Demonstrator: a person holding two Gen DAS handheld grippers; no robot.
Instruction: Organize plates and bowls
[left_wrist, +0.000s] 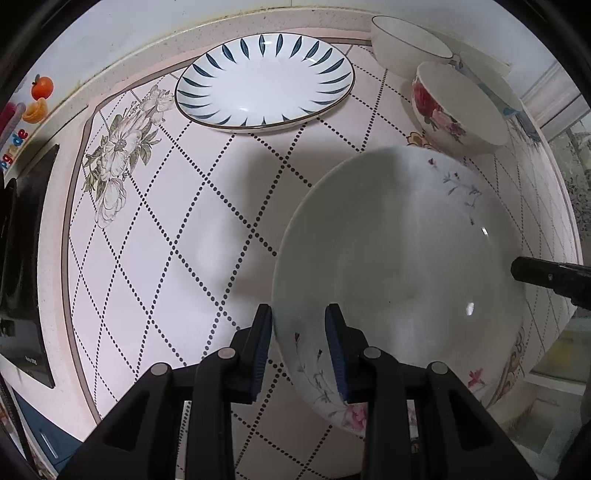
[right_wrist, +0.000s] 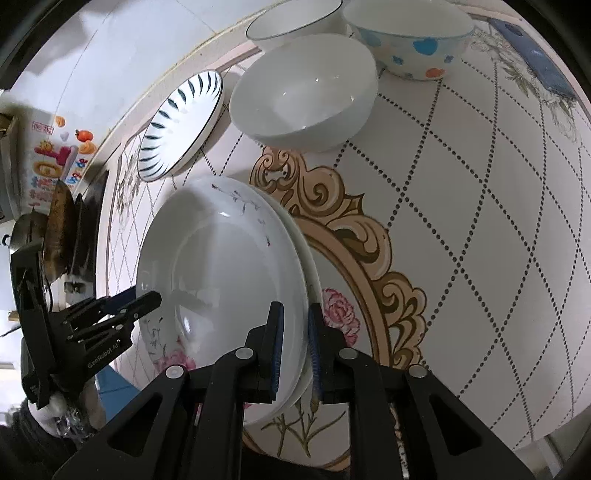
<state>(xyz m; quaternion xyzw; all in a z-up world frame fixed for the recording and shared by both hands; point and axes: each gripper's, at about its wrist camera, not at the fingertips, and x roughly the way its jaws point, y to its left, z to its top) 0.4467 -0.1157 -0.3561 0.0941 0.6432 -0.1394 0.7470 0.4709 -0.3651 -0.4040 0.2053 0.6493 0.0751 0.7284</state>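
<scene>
A round table (right_wrist: 461, 206) with a pink cloth of dotted diamond lines, grey flowers and a gold ornamental frame carries all the dishes. The biggest dish is a large white ceramic plate with thin flower sprigs and pink blossoms on its rim (left_wrist: 399, 258); it is tilted, and both tools hold it. The left gripper (left_wrist: 299, 350) has its blue pads on either side of the near rim, closed on it. The right gripper (right_wrist: 295, 343) clamps the opposite rim in the same way; its body shows the white print "GenRobot.AI" on the left gripper seen from the right wrist view (right_wrist: 107, 325).

Behind lies a white plate with dark blue leaf strokes around its rim (left_wrist: 264, 85), flat on the cloth, apart from the held plate. At the far side stand a white bowl with red roses (left_wrist: 454, 107), a plain white bowl with a thin dark rim (left_wrist: 406, 42), and a white bowl with blue hearts and orange dots (right_wrist: 410, 44), close together.
</scene>
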